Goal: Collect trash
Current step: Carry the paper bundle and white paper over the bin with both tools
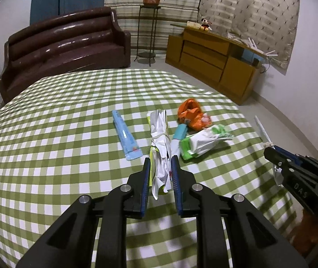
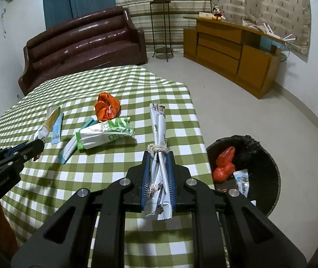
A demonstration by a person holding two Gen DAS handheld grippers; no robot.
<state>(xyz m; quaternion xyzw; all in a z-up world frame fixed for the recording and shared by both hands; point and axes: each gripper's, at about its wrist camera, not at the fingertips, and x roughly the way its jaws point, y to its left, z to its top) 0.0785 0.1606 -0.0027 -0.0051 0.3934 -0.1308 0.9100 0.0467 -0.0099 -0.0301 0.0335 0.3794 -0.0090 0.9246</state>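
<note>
Both hand-held grippers, left (image 1: pixel 160 172) and right (image 2: pixel 157 172), are clamping knotted wrappers (image 1: pixel 160 154) (image 2: pixel 157 138); the slick right one could be slipping before reaching the bin (image 2: pixel 268 154) beside the tabletop's (image 2: pixel 47 178) right edge.

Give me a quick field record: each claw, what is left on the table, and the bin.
left claw: shut on white tied wrapper
right claw: shut on silver tied wrapper
on table: blue tube, orange bag, green-white pack, teal sachet
bin: on floor right of table, holds red bag and a wrapper
</note>
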